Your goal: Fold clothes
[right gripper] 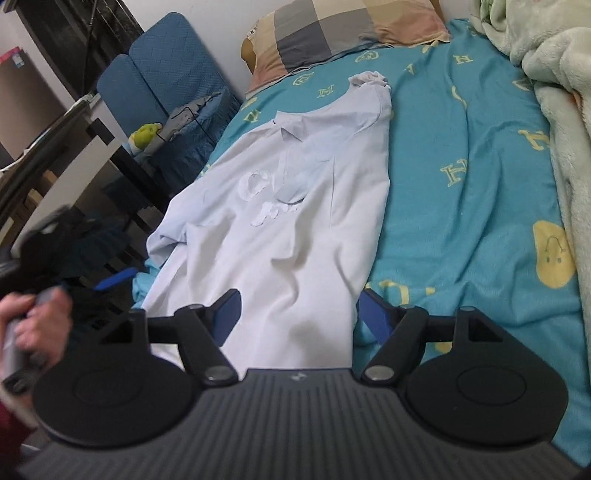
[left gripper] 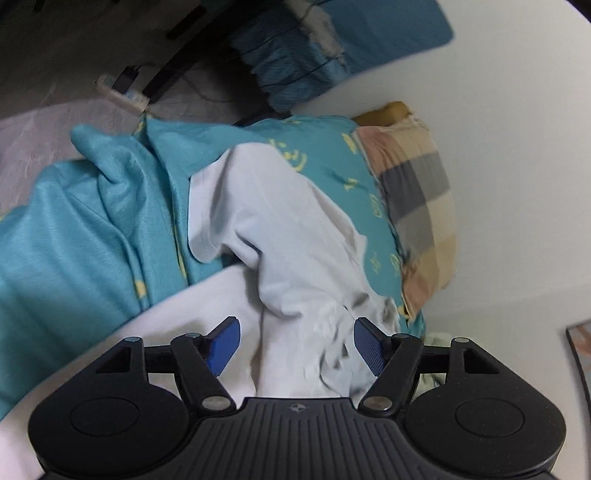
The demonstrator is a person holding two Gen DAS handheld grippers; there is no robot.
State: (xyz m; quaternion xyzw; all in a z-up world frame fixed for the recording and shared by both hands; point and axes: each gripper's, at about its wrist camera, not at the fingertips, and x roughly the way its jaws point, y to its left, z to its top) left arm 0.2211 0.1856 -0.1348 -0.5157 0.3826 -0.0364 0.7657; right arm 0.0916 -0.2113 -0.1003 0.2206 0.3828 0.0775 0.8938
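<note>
One shirt (right gripper: 295, 206); one pillow (right gripper: 332, 33); two grippers (right gripper: 295, 317) (left gripper: 297, 345).

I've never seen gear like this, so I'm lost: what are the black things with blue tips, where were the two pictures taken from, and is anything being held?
There is no robot here. A person holds a two-finger gripper in each hand, and each gripper carries a wide-angle camera looking along its fingers. One picture is from the left gripper, the other from the right gripper. The blue tips are the finger pads.

On the bed lies a pale shirt, front up, spread on a teal sheet. A checked pillow sits at the head and a light green blanket along one side.

Both grippers are open over the shirt's near end. Nothing is held. The person's hand shows at the right view's left edge.
</note>
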